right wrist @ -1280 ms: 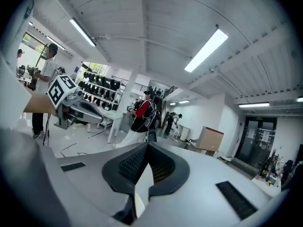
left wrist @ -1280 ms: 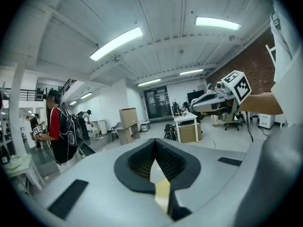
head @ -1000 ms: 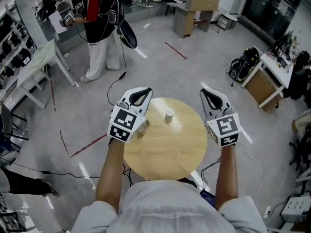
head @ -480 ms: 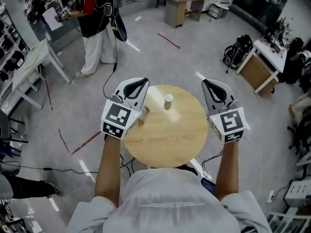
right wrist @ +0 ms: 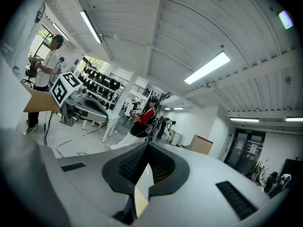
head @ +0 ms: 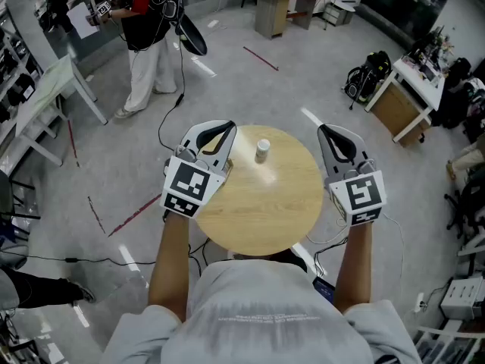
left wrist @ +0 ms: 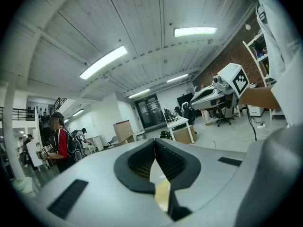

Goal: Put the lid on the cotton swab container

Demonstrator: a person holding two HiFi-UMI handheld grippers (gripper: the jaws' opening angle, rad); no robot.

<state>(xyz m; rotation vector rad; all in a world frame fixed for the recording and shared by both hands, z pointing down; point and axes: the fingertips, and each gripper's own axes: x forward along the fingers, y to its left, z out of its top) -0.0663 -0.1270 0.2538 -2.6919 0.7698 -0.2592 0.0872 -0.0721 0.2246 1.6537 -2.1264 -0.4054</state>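
The left gripper (head: 214, 133) and right gripper (head: 333, 136) flank the round table (head: 258, 237), jaws pressed together (nothing pinched). Beyond and between them the cotton swab container (head: 262, 150) stands upright, nearer the left.

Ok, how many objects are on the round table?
1: a small white container near the table's far edge. The left gripper covers the left rim, so something may be hidden there.

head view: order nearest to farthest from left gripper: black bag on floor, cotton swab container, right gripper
From the left gripper:
1. cotton swab container, on the table just to its right
2. right gripper, across the table
3. black bag, far upper right
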